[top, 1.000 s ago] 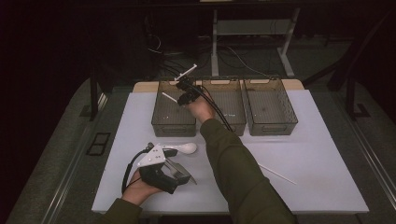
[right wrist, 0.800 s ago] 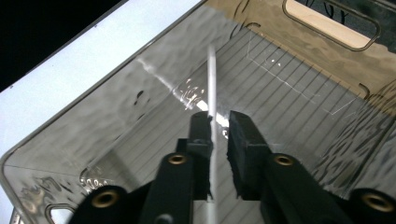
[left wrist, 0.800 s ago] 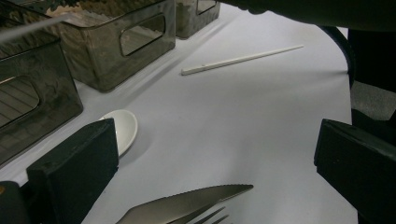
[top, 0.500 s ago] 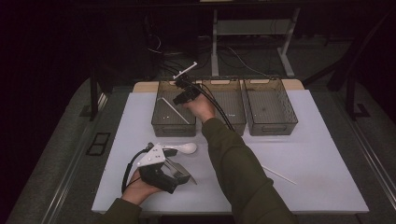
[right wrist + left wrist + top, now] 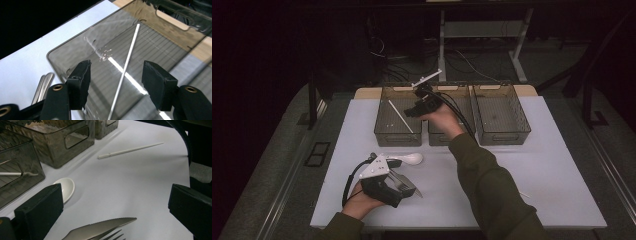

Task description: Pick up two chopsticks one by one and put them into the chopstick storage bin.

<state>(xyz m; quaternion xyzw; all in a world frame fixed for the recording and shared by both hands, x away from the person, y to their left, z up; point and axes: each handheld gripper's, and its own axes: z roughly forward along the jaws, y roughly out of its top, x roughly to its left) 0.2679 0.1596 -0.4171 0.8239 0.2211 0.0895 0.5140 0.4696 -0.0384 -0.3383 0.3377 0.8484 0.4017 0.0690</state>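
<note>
Chopstick (image 5: 125,67) in bin, under right gripper's (image 5: 115,82) just-opened jaws

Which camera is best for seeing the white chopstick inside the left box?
The right gripper view: the chopstick lies close and sharp in the left box. The high view shows it small; the left gripper view shows just its end behind the wall.

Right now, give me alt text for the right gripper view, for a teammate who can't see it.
The right gripper hangs over the left smoky bin, jaws open and just widened, with a white chopstick lying free on the bin floor beyond them. Two metal handles rest on the white table beside the bin.
</note>
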